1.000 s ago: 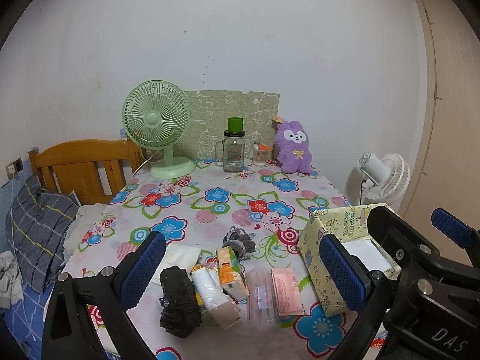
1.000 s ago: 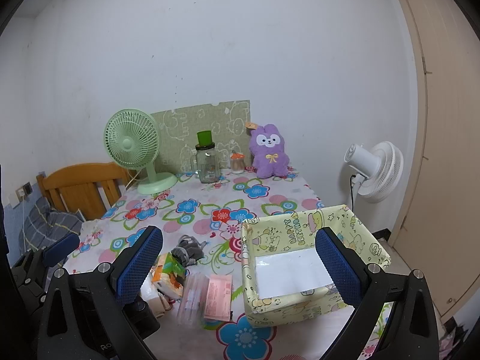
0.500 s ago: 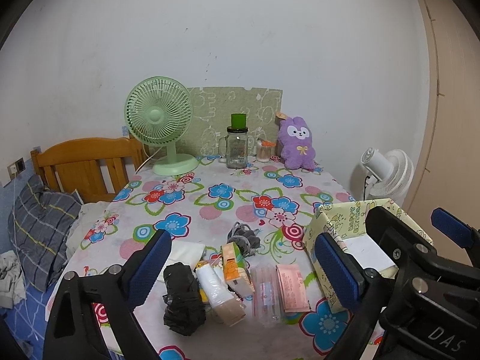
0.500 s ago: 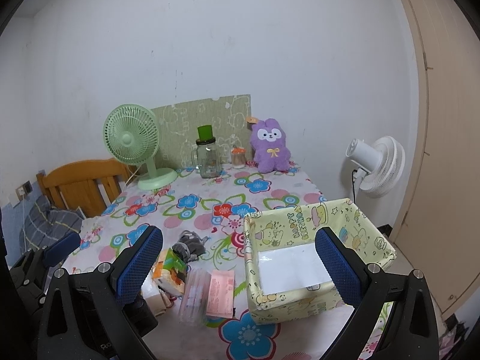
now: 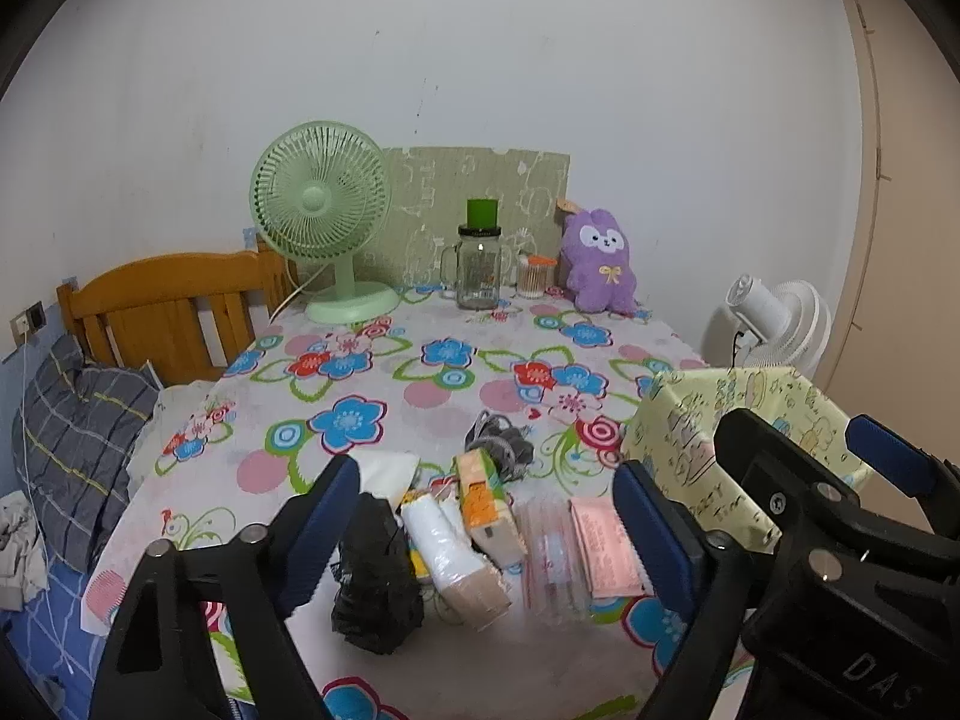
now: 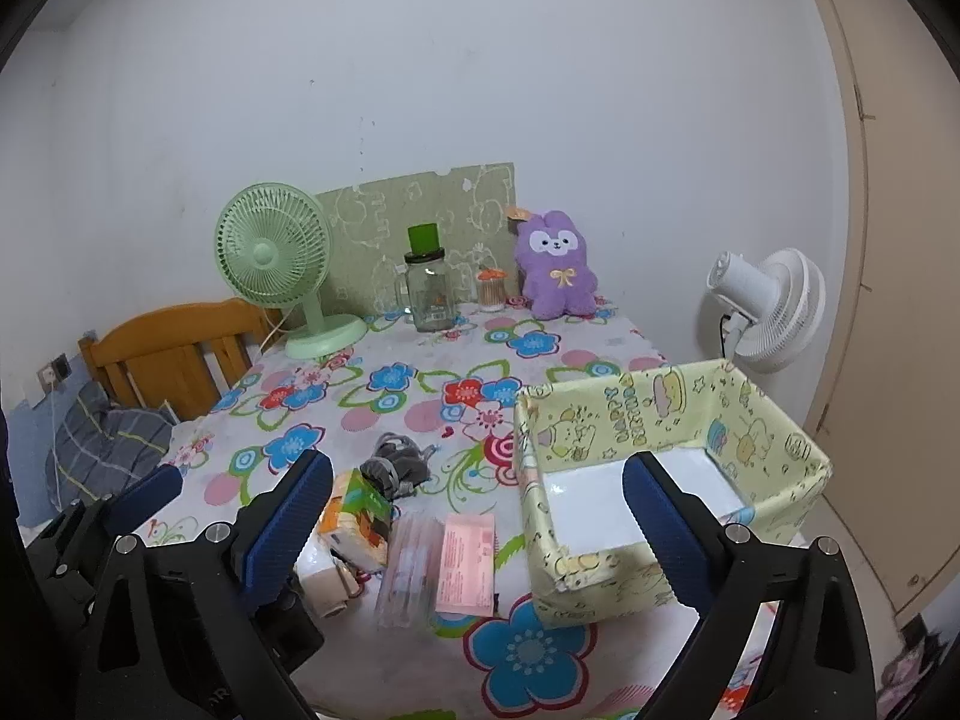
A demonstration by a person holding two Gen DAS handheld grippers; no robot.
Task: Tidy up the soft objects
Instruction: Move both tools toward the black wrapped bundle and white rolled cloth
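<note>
you have bare tablecloth (image 5: 420, 396) across the middle, between the near clutter (image 5: 474, 534) and the far fan (image 5: 327, 228), jar (image 5: 479, 267) and plush (image 5: 600, 264). the yellow box (image 6: 666, 414) walls off the near right; its inside stands clear.

Near the table's front edge lies a loose row of small soft things. Leftmost is a crumpled black bag (image 5: 375, 582), slumped in a heap. Beside it a white roll (image 5: 441, 531) in clear wrap lies lengthwise, touching a tan pack (image 5: 474, 597) at its near end. Next comes an orange-and-green tissue pack (image 6: 354, 510), tilted, with a grey bundle (image 6: 399, 462), perhaps socks, just behind it. A clear packet (image 6: 408, 564) and a flat pink pack (image 6: 468, 561) lie side by side. To the right stands a yellow cartoon-print box (image 6: 636, 414), open-topped, its white floor bare.
</note>
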